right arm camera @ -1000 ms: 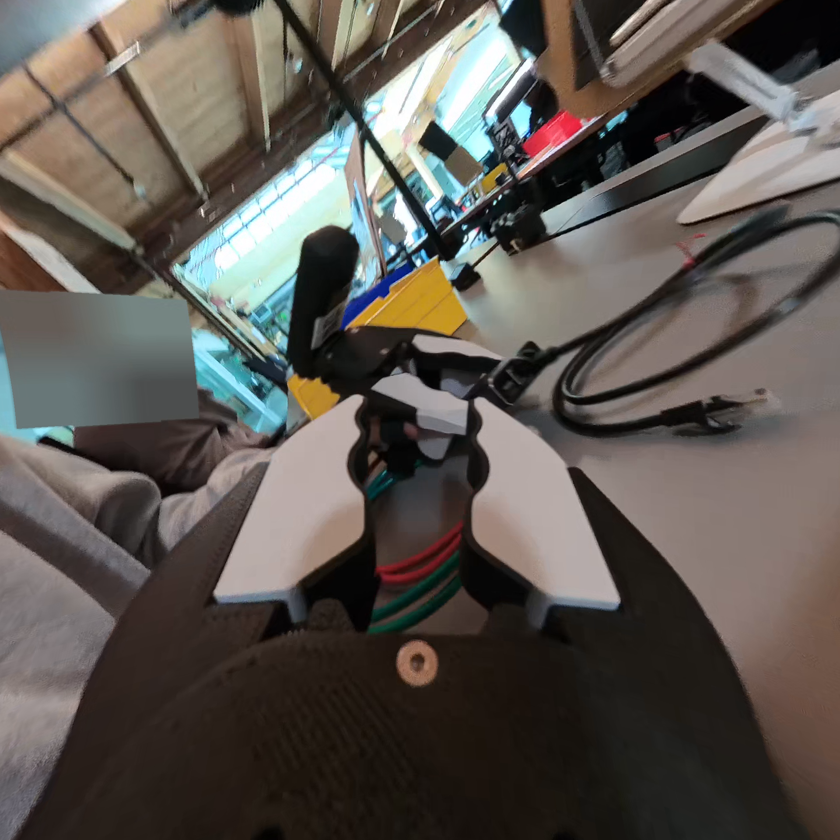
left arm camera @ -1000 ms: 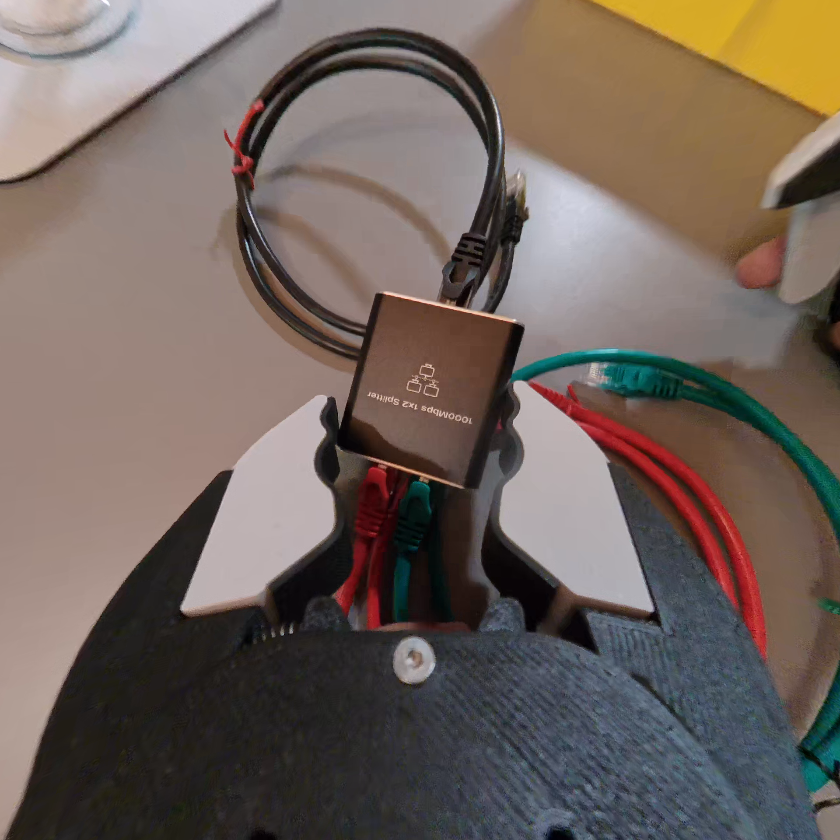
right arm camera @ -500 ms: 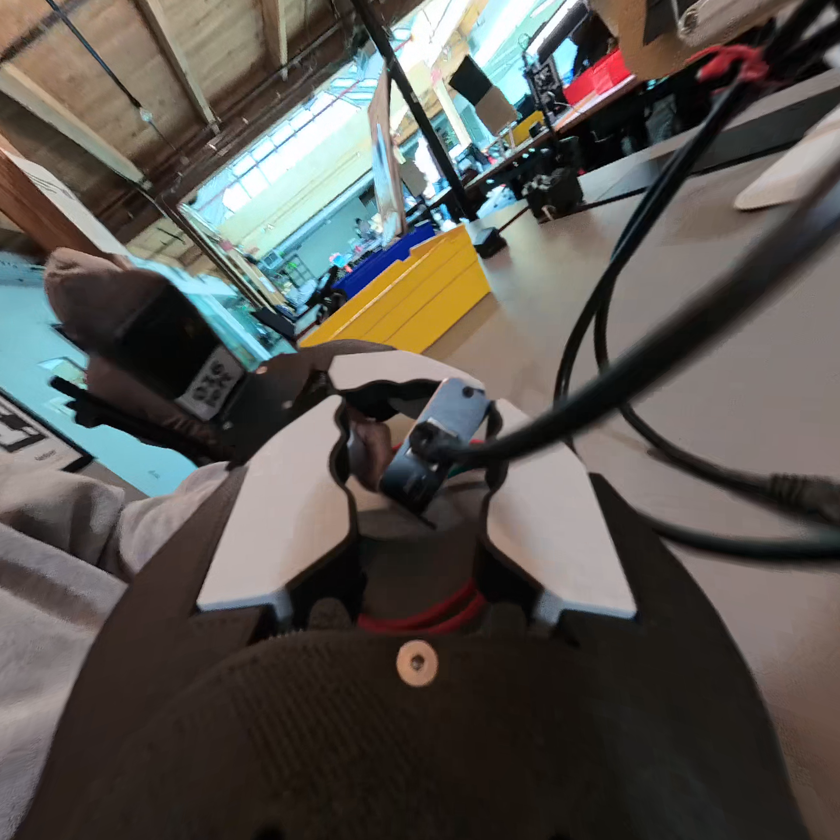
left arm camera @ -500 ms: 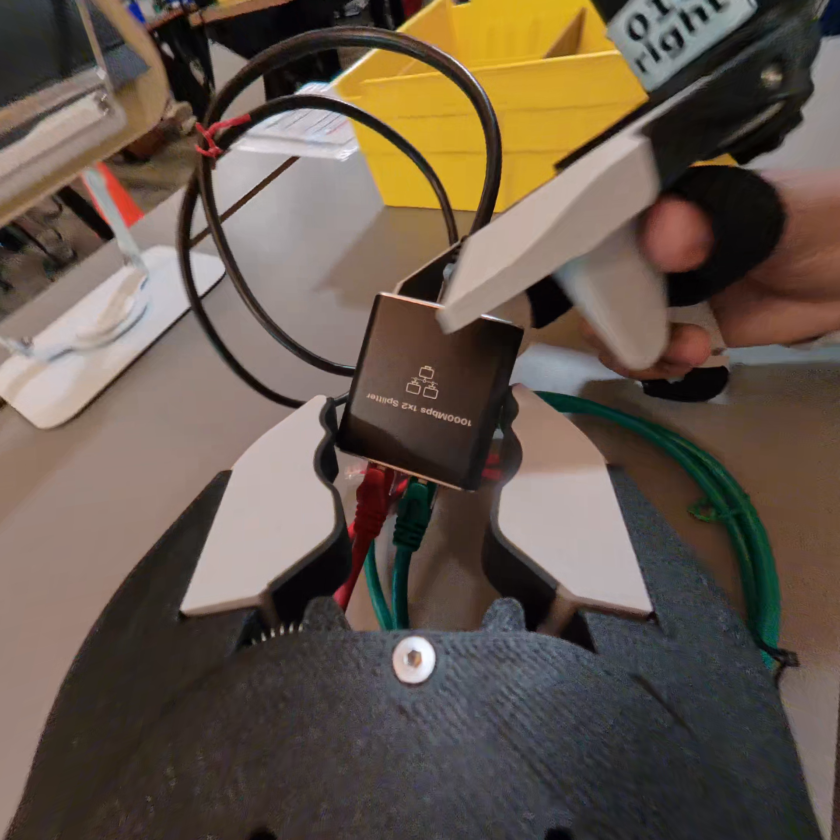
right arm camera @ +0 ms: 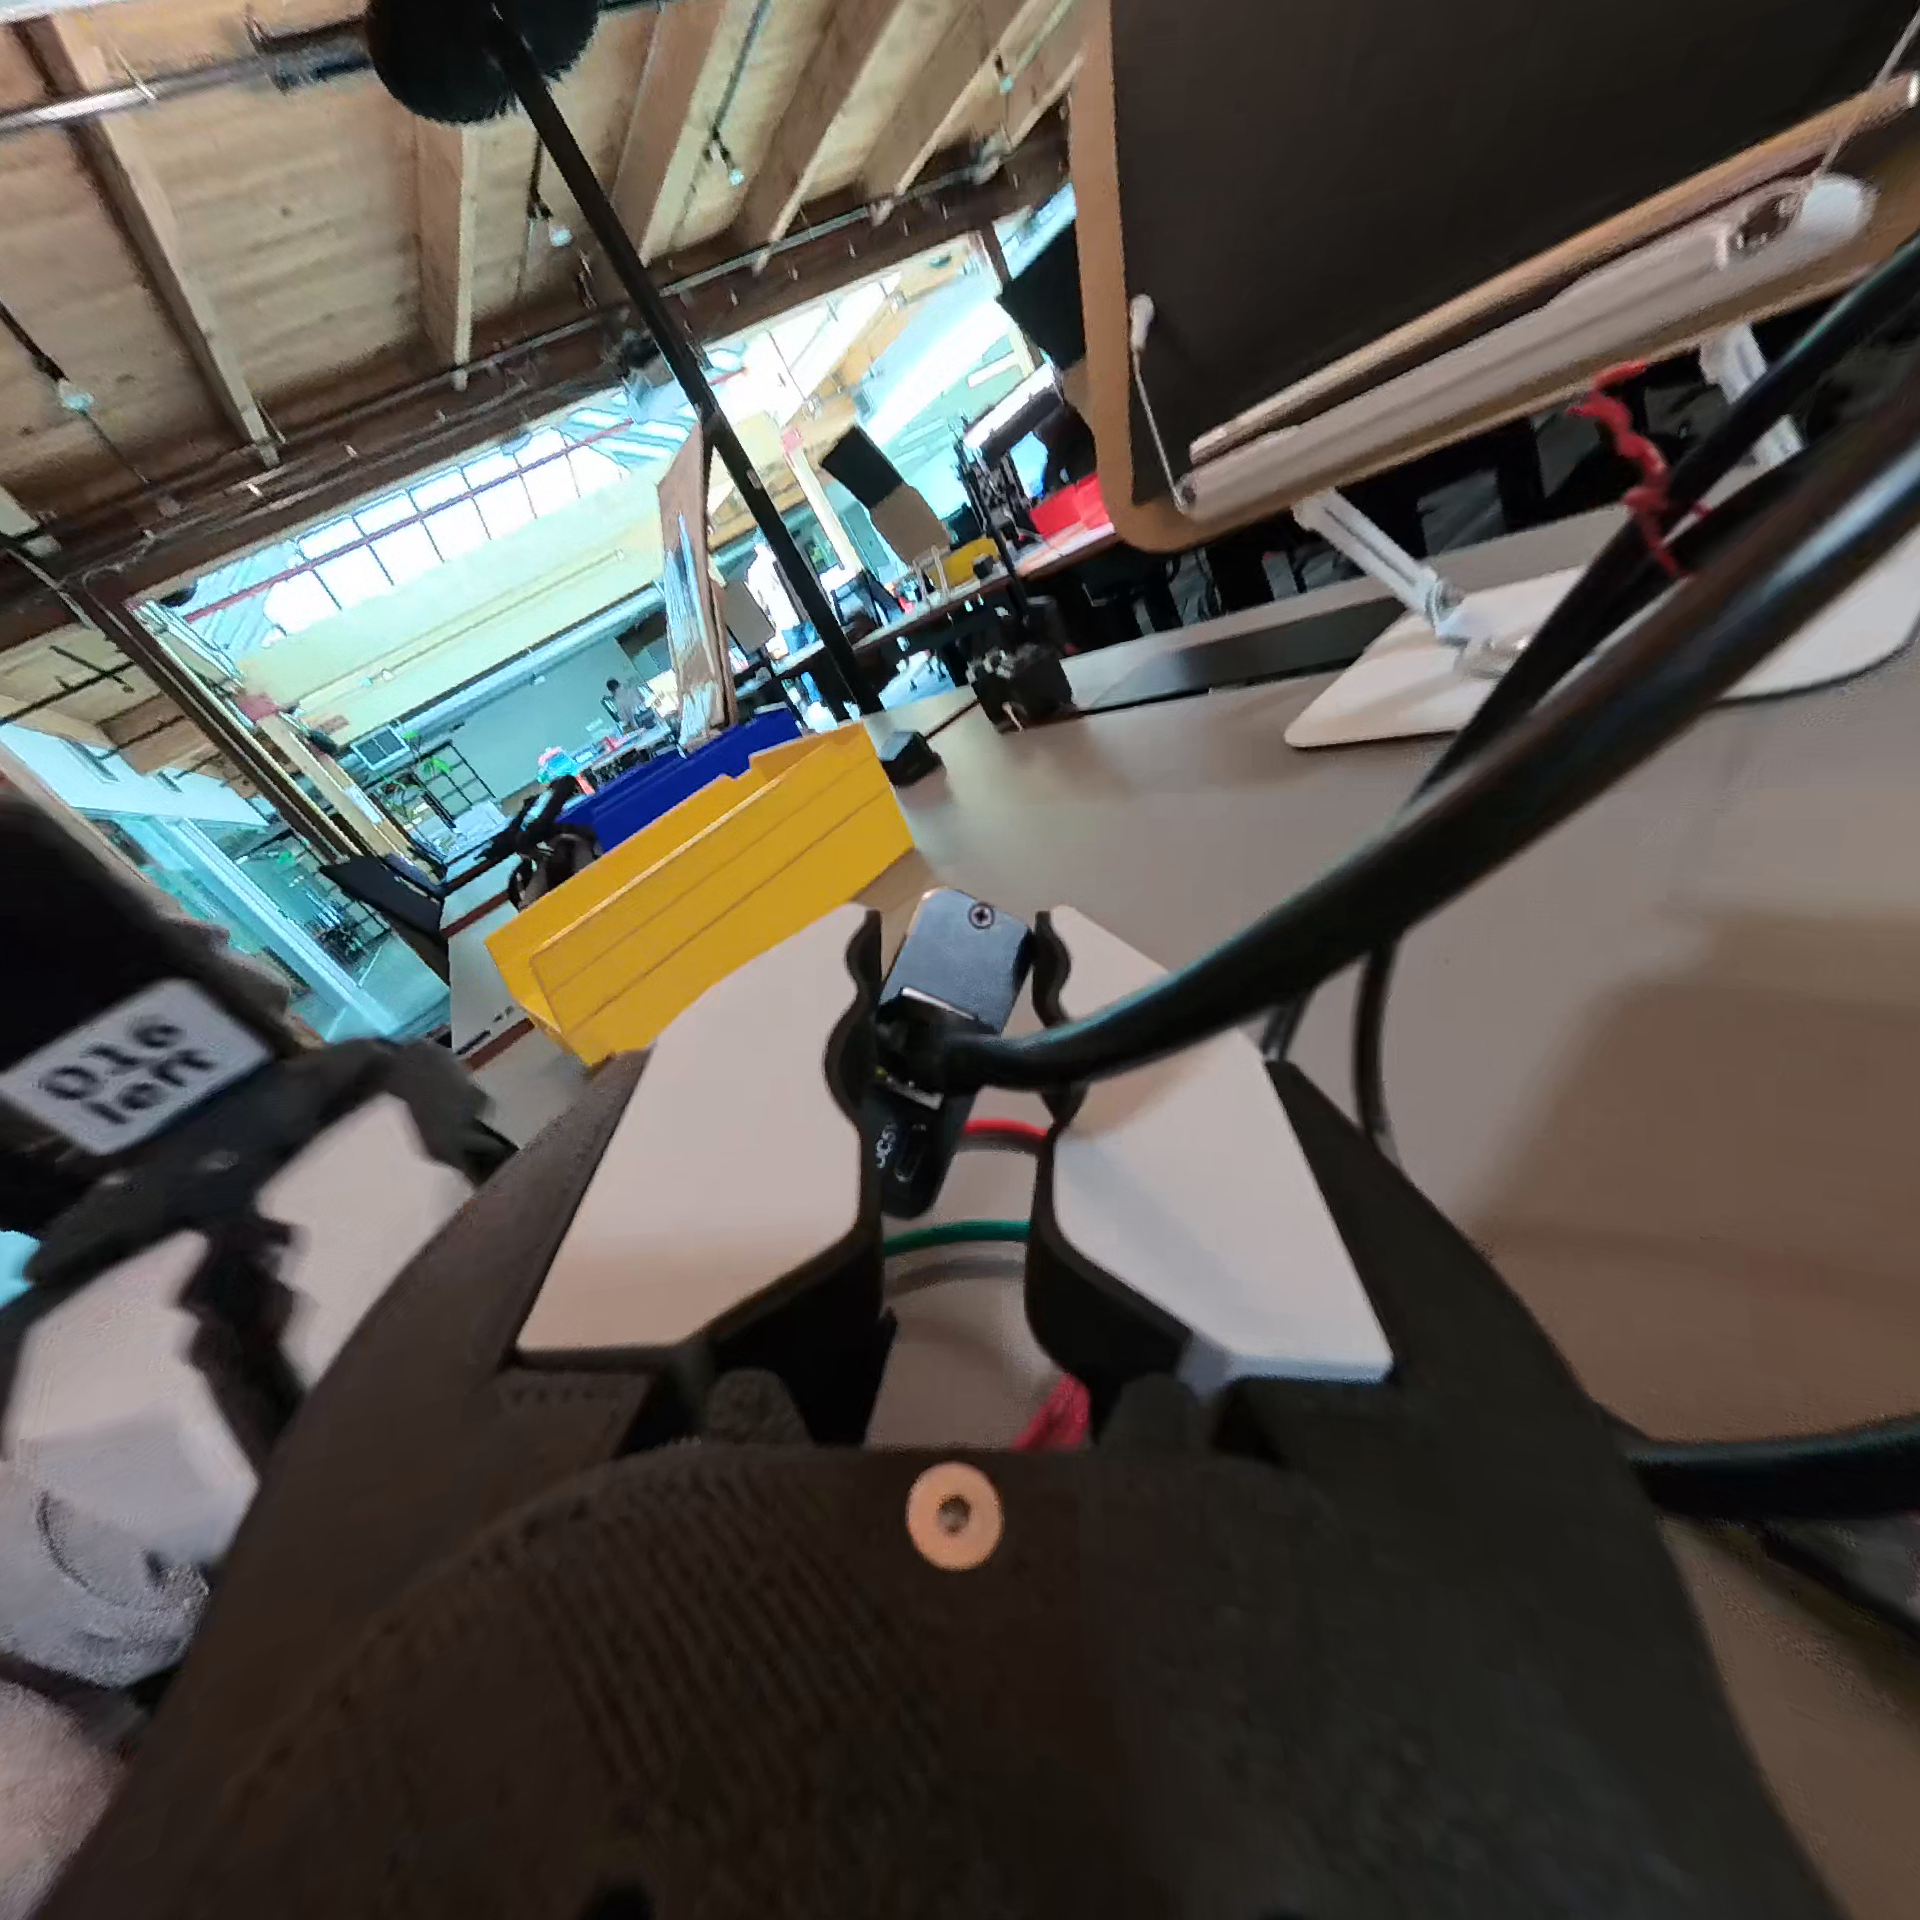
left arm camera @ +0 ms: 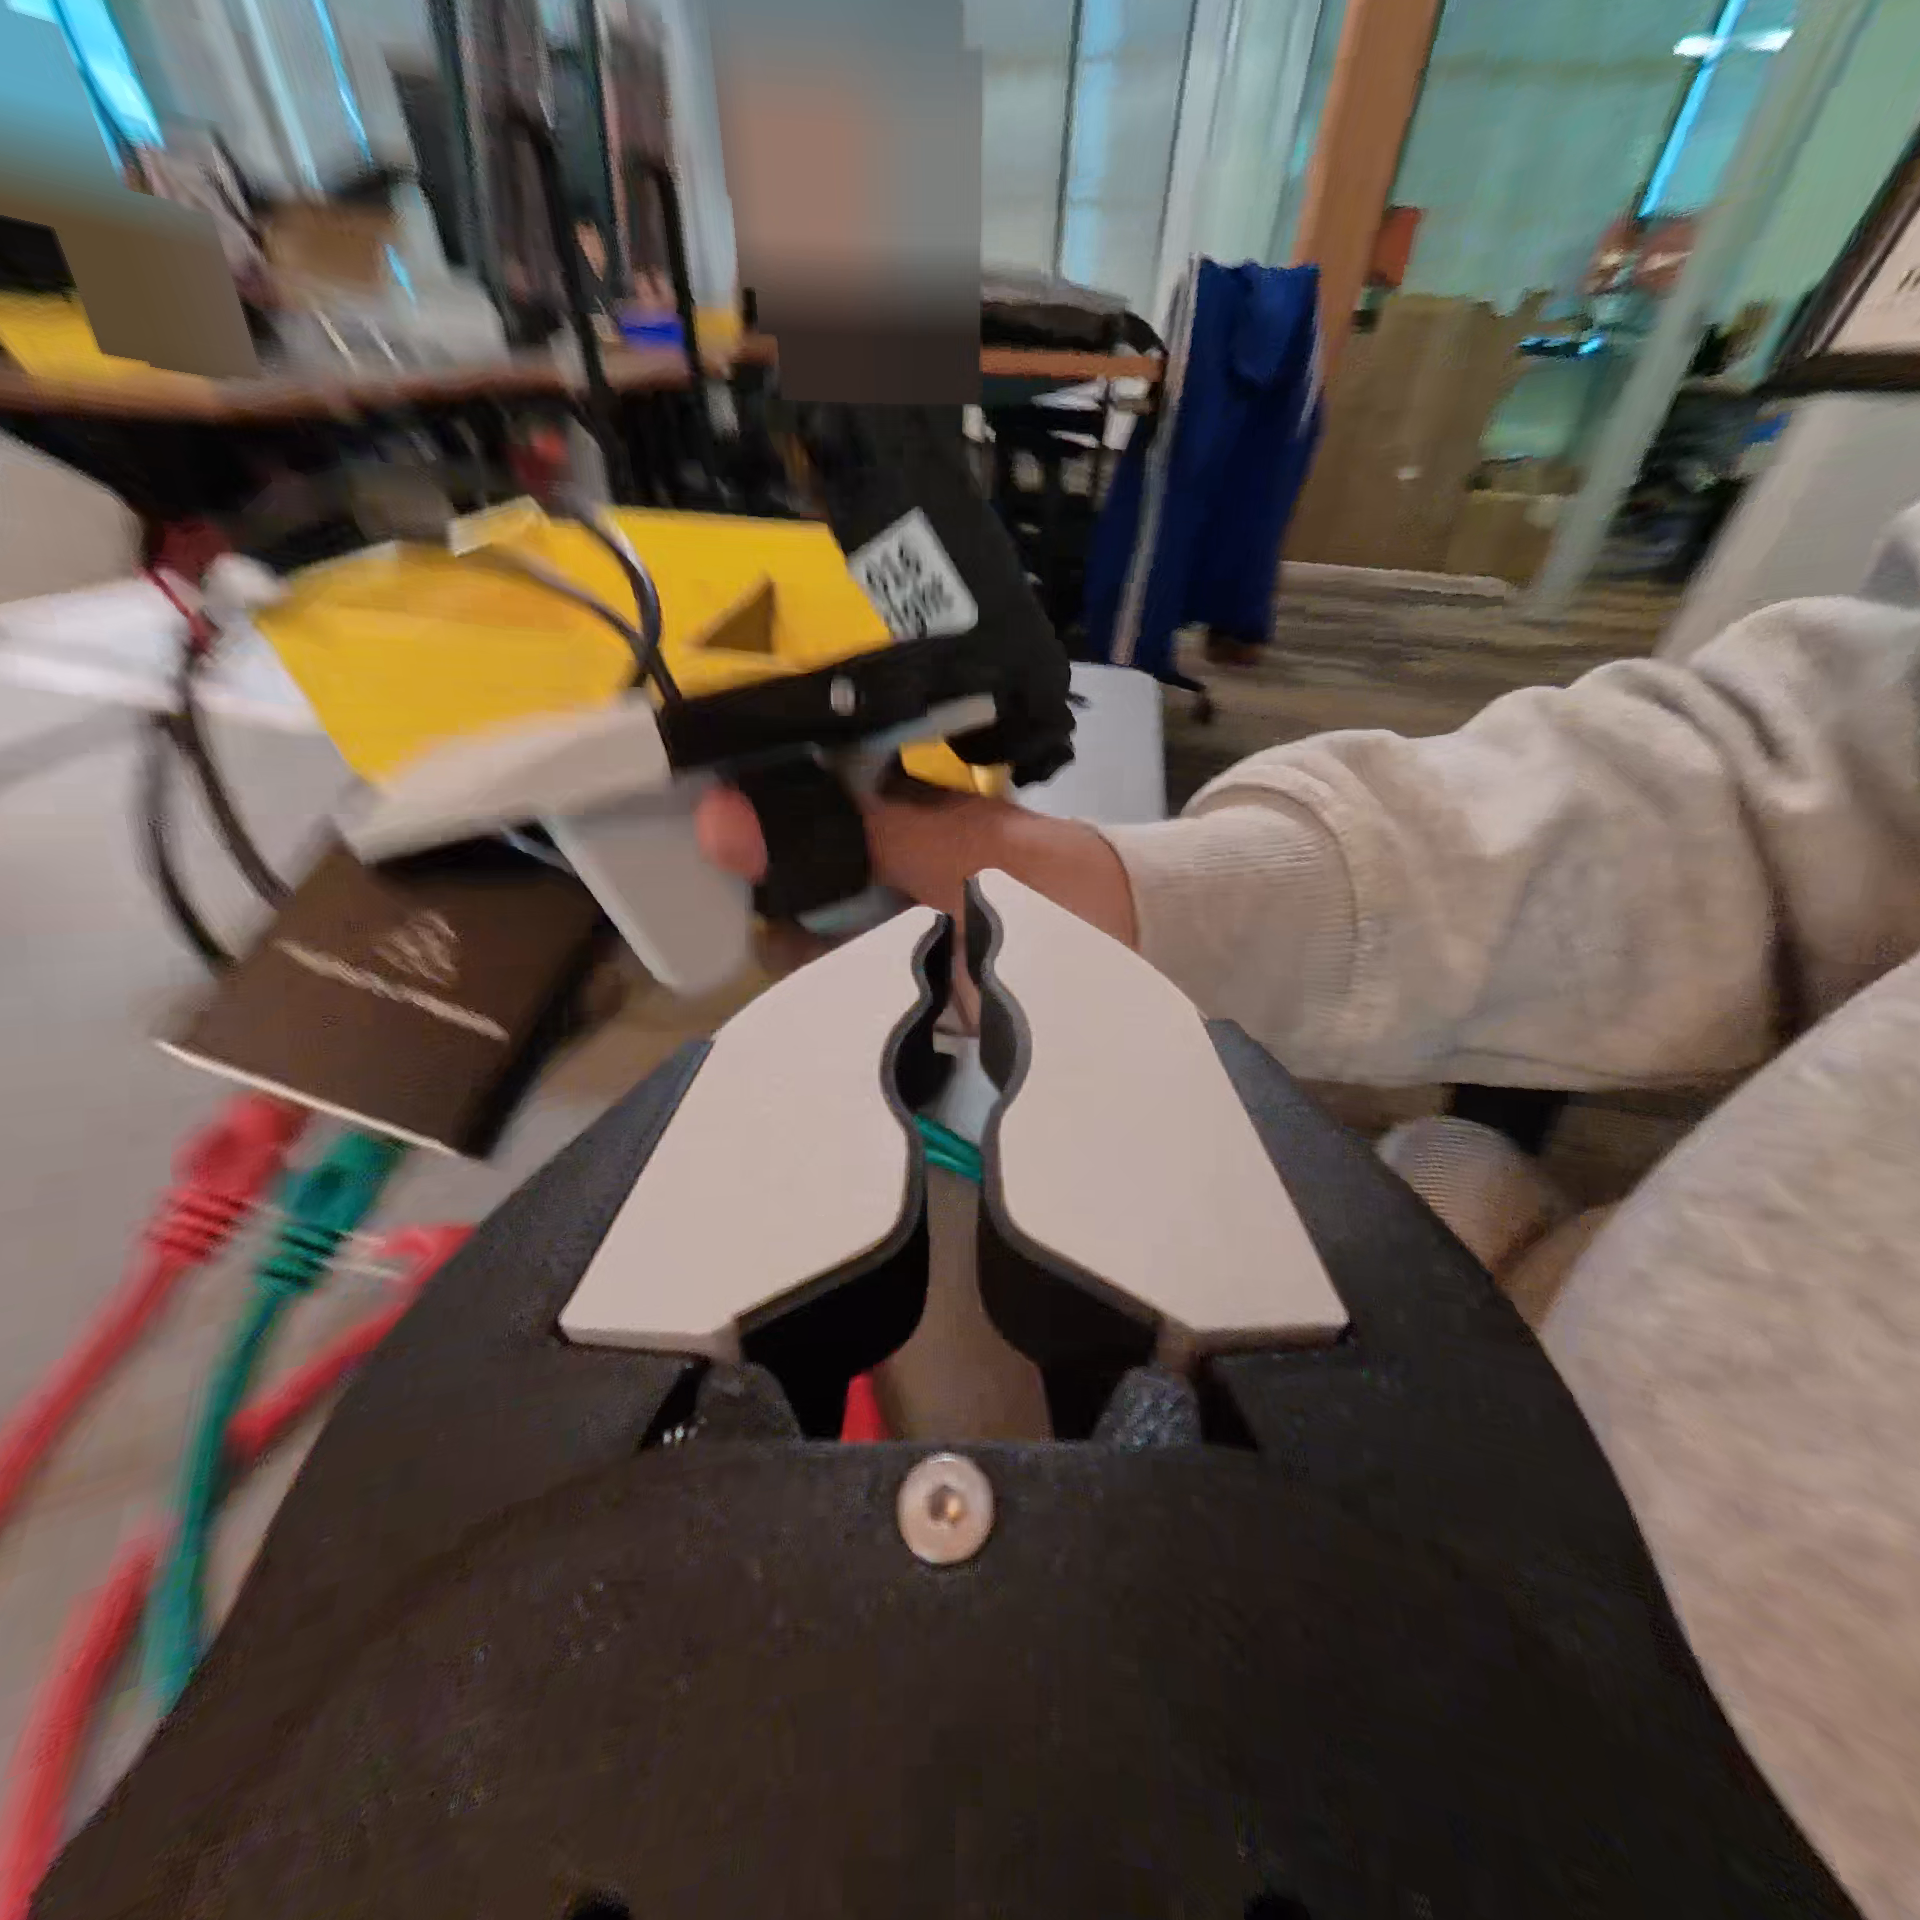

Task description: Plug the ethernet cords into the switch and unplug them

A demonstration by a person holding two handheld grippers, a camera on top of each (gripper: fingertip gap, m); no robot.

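The dark switch hangs at the left of the left wrist view, blurred, with a red plug and a green plug in its near end. My right gripper holds its far end. In the right wrist view my right gripper is shut on the switch, and a black cord plugged into it runs off to the right. My left gripper is shut on nothing, to the right of the switch and apart from it. It also shows in the right wrist view.
A yellow bin stands on the grey table behind the switch. A white monitor stand is at the back right. A grey sleeve crosses the right of the left wrist view. Red and green cords trail down at the left.
My left gripper let go of the switch, shut, and swung right and up. My right gripper closed on the switch's far end and now holds it above the table.
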